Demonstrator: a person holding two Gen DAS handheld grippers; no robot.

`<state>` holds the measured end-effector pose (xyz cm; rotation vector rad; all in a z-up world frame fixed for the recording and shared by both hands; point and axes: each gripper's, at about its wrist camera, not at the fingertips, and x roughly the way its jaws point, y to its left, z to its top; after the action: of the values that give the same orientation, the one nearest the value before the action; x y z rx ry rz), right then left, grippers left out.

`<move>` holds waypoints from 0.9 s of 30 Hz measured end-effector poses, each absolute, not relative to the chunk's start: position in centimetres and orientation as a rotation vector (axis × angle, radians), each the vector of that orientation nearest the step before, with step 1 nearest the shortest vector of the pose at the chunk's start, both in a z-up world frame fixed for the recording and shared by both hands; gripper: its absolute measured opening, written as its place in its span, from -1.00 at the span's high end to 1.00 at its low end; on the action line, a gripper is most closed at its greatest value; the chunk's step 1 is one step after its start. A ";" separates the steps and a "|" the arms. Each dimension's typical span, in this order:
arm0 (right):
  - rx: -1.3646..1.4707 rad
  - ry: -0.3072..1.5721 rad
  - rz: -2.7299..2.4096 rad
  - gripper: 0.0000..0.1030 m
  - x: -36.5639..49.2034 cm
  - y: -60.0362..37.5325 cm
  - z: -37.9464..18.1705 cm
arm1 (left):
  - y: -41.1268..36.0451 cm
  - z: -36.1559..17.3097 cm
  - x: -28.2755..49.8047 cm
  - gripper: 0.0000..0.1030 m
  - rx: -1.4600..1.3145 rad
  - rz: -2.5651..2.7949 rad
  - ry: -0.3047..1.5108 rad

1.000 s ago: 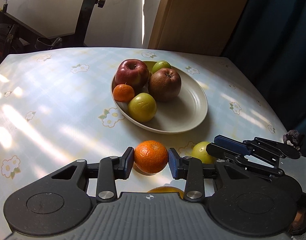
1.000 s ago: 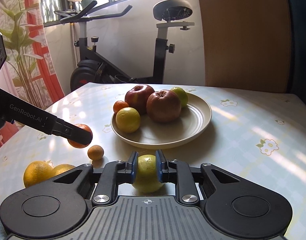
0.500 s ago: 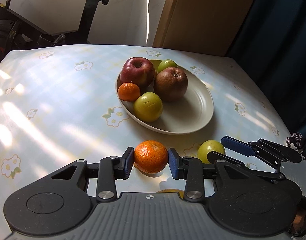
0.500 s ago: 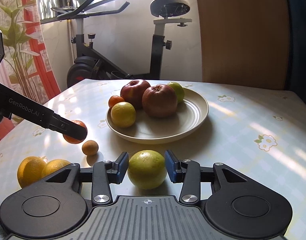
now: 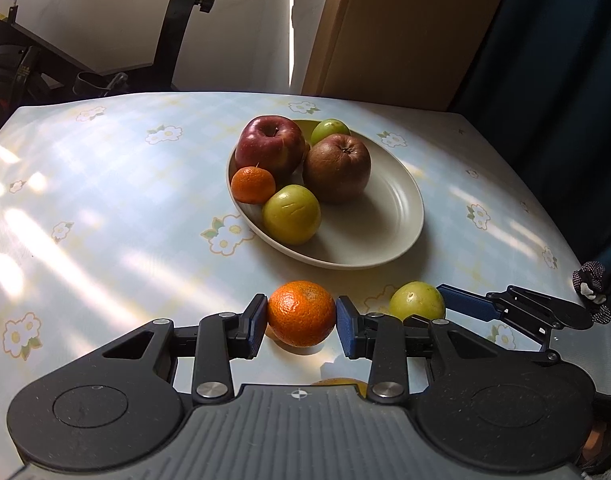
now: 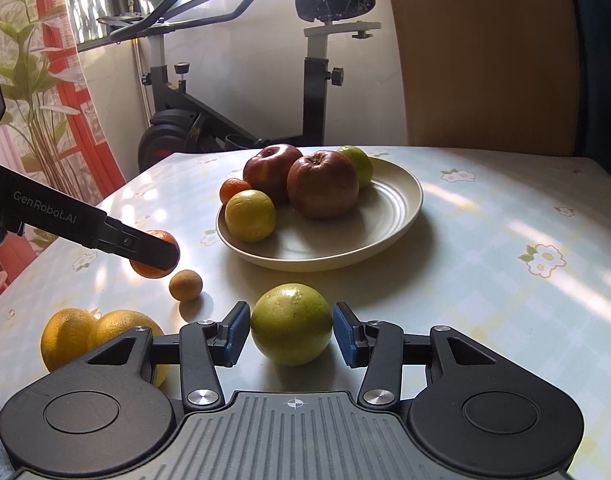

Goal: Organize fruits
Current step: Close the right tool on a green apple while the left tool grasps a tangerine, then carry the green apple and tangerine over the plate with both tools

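A: What does the left gripper hold?

B: An orange, clamped between both pads just above the table, in front of the plate.

A: And the right gripper?

B: Its jaws have just been opening. The green fruit sits on the table between them, with a thin gap at each pad, so nothing is gripped.

A: The plate?

B: It carries two apples, a small orange and two green fruits. Two yellow oranges and a tiny one lie at the table's left.
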<state>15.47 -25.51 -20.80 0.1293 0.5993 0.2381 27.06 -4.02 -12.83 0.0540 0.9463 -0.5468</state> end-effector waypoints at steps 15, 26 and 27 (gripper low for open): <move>0.141 0.576 0.222 0.20 15.1 -26.0 -20.5 | -4.3 -12.3 26.8 0.24 0.070 -0.547 0.923; 0.121 0.525 0.246 0.20 17.7 -27.2 -17.3 | -5.0 -11.3 27.4 0.24 0.066 -0.556 0.891; 0.112 0.520 0.250 0.20 18.3 -27.4 -16.9 | -5.1 -11.2 27.7 0.25 0.063 -0.556 0.886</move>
<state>18.32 -27.36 -16.90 0.1115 0.5195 0.2503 27.66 -5.13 -11.16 0.0633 0.8863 -0.5564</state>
